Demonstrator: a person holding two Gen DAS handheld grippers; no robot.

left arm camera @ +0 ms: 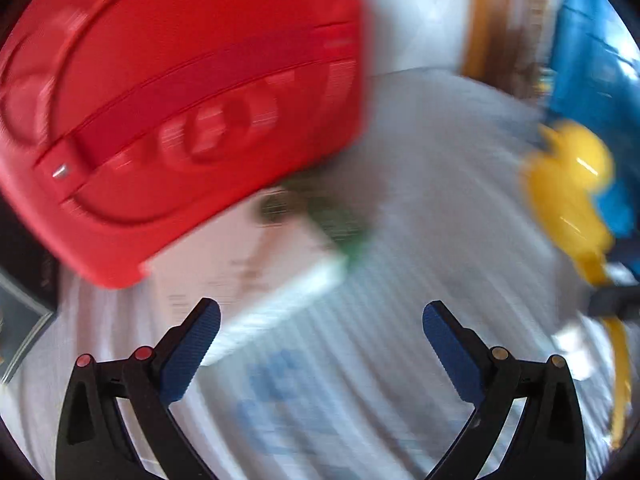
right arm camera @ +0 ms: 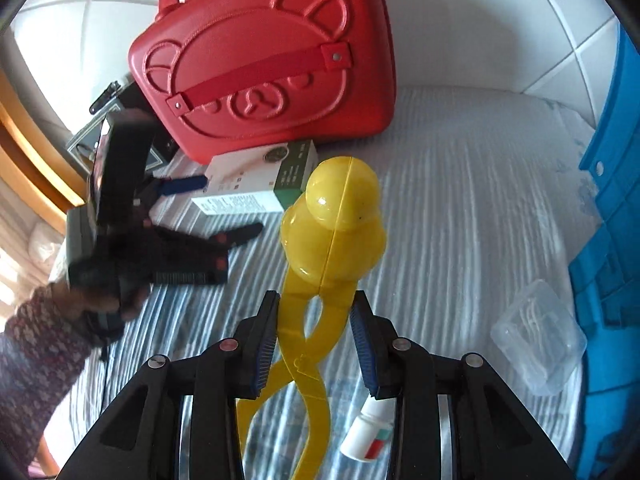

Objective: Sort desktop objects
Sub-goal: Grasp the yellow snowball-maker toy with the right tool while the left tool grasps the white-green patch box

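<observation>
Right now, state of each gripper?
Left gripper: open, holding nothing.
Right gripper: fingers around the yellow duck tongs; a firm grip cannot be told.

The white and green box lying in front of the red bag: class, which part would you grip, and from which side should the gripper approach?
Grip the white and green box across its short width, coming from above. It lies flat on the striped cloth with its top face exposed. Its far end sits near the red bag, and the yellow duck tongs crowd the green end.
</observation>
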